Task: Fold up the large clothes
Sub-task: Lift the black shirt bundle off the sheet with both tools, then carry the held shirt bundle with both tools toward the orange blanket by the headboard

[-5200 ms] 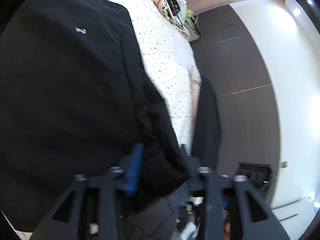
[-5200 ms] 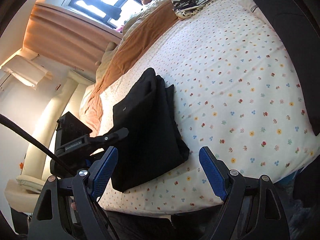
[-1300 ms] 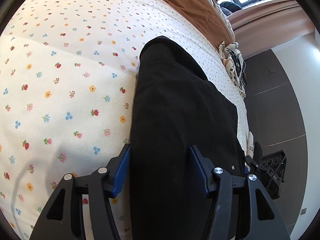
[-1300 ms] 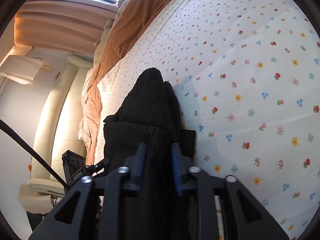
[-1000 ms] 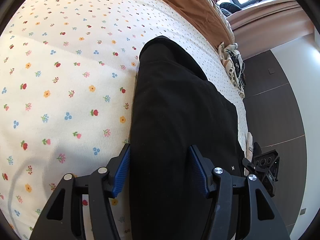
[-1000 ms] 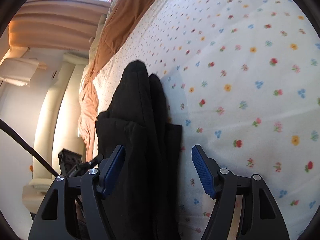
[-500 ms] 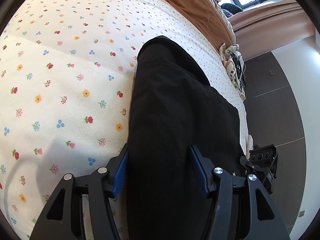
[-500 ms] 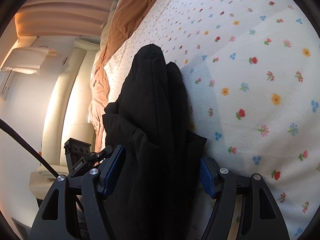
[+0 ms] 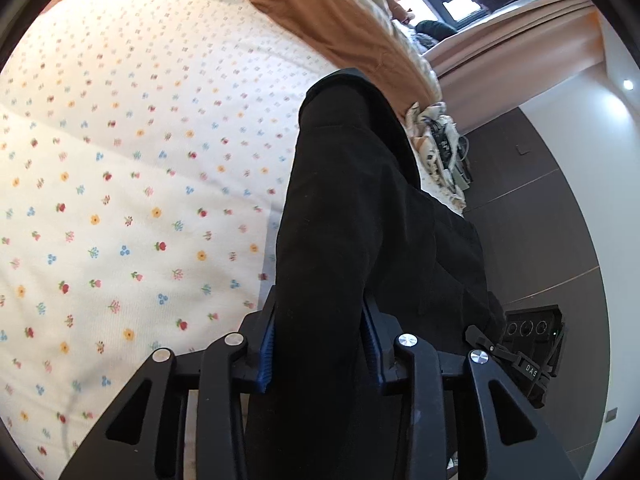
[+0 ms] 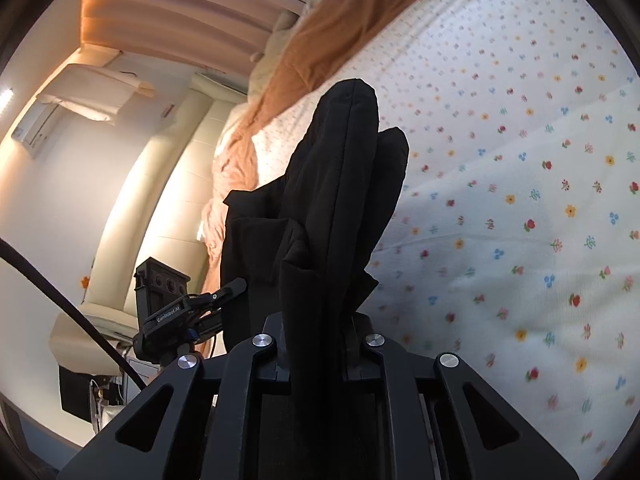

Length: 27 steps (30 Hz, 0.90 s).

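Black garment (image 9: 360, 220), folded into a thick bundle, lies along the near edge of the bed (image 9: 120, 160), its far end pointing toward the orange blanket (image 9: 340, 12).

Left claw (image 9: 318, 340): jaws closing, blue pads pressed into the near end of the bundle, cloth bulging between them. Gripping.

Right claw (image 10: 316, 340): jaws closing hard on the other near corner, several layers bunched between them. Gripping. Loose flaps (image 10: 256, 216) stick out on the side toward the bed's edge.

Step in hand, as I read it: lift the near end with both claws for the next fold or a carry.

To do it well:
- raise both claws together and level, so the layers do not slide apart;
- keep the near edge taut between the claws, no twist;
- check that every layer is caught on the right; the flaps may drop out;
- carry the near end toward the far end and set it down square.
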Tool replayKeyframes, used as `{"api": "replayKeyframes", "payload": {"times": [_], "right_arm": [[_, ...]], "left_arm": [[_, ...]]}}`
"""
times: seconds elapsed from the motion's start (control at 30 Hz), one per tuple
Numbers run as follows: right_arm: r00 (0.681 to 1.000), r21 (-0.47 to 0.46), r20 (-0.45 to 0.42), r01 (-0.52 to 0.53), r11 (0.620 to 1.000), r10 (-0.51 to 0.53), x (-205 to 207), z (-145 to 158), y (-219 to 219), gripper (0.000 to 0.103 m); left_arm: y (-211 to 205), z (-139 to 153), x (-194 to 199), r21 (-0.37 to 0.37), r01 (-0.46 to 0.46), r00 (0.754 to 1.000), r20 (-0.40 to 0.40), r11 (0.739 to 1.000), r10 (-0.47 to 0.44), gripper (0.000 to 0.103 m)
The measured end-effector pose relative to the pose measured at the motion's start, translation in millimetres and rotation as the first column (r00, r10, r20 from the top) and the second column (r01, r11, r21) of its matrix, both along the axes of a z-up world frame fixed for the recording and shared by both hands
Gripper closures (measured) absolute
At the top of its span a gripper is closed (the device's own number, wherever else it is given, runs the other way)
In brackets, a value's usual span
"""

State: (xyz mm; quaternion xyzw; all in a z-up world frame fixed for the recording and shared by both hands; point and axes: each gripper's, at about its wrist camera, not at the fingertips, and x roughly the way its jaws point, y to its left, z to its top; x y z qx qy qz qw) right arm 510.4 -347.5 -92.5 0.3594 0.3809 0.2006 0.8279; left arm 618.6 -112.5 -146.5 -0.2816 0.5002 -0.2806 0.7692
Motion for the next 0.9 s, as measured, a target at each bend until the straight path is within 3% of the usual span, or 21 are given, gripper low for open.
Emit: {"api": "replayKeyframes", "payload": {"times": [0.57,0.9], "right_arm": [[0.961,-0.065,0.268,-0.05,0.997,0.066,-112.3,115.4,40.0,0.092],[0.93,-0.086,0.338,-0.124,0.988,0.146,-145.2,140.6,70.2,0.092]], "left_arm": [[50.8,134.2,-95.0,-0.054,-0.041,0.972,0.23,0.998,0.052,0.066],[85.8,182.1,-145.7,-0.042,-0.089,0.949,0.299,0.995,0.097,0.066]]}}
